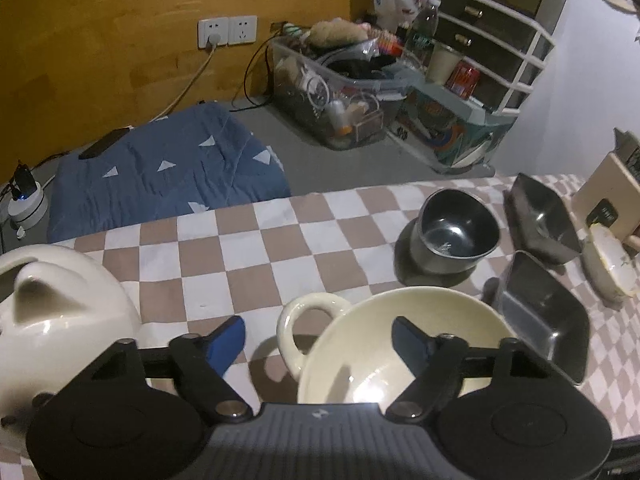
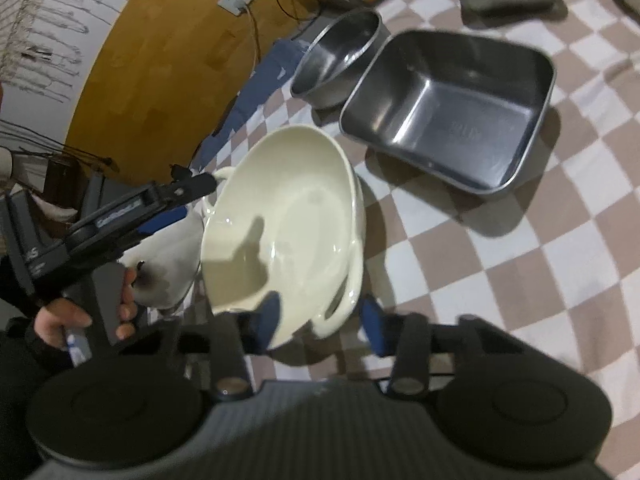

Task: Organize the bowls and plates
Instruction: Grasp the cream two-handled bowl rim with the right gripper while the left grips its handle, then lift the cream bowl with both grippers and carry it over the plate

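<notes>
A cream ceramic bowl [image 1: 384, 344] with loop handles sits on the checkered tablecloth [image 1: 240, 256]. My left gripper [image 1: 320, 340] is open, its fingers on either side of the bowl's far handle [image 1: 296, 320]. In the right wrist view the same bowl [image 2: 280, 216] lies just ahead of my right gripper [image 2: 320, 316], which is open with its fingers around the near handle [image 2: 340, 300]. A round steel bowl [image 1: 456, 232] and two rectangular steel trays [image 1: 548, 312] [image 1: 540, 216] stand to the right. The nearer tray [image 2: 452, 108] and the round bowl [image 2: 340, 56] also show in the right wrist view.
A white kettle-like pot [image 1: 52, 320] stands at the left. A cream dish [image 1: 612, 264] leans at the far right by a wooden box [image 1: 608, 196]. Beyond the table edge are a blue cushion [image 1: 168, 168], clear storage bins [image 1: 336, 88] and a drawer unit [image 1: 492, 20].
</notes>
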The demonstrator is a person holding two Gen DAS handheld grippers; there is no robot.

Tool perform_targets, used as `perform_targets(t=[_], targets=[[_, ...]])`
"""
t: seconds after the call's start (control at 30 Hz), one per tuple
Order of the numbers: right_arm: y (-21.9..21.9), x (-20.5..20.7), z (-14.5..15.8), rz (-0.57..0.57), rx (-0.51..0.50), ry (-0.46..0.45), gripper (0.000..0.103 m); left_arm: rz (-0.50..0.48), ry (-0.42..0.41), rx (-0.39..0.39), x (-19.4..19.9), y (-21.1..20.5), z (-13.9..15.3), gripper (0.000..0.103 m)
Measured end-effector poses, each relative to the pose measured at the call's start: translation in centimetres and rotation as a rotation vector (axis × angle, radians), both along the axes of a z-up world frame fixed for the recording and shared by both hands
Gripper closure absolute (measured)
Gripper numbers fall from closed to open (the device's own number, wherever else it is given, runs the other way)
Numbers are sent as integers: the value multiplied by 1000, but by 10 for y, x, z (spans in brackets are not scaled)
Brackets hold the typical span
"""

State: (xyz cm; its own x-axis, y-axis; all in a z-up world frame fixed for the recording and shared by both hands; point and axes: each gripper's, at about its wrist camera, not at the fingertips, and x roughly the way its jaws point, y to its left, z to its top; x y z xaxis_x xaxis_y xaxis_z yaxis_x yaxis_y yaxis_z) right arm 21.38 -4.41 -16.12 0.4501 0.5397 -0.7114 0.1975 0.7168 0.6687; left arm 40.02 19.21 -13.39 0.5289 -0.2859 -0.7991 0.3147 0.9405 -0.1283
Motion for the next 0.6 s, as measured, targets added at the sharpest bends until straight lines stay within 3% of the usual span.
perform_targets(t=[0.03,0.23,0.6], targets=[[2,1,-2,4,-7,11,73,3,2,7,2,-1,-2,36],[-4,1,-3,20,-22,16,80,25,20,-28,14,3,-11,51],[-13,9,16,62,-172,-65,93,81,59,-55,-9,23,-29,55]])
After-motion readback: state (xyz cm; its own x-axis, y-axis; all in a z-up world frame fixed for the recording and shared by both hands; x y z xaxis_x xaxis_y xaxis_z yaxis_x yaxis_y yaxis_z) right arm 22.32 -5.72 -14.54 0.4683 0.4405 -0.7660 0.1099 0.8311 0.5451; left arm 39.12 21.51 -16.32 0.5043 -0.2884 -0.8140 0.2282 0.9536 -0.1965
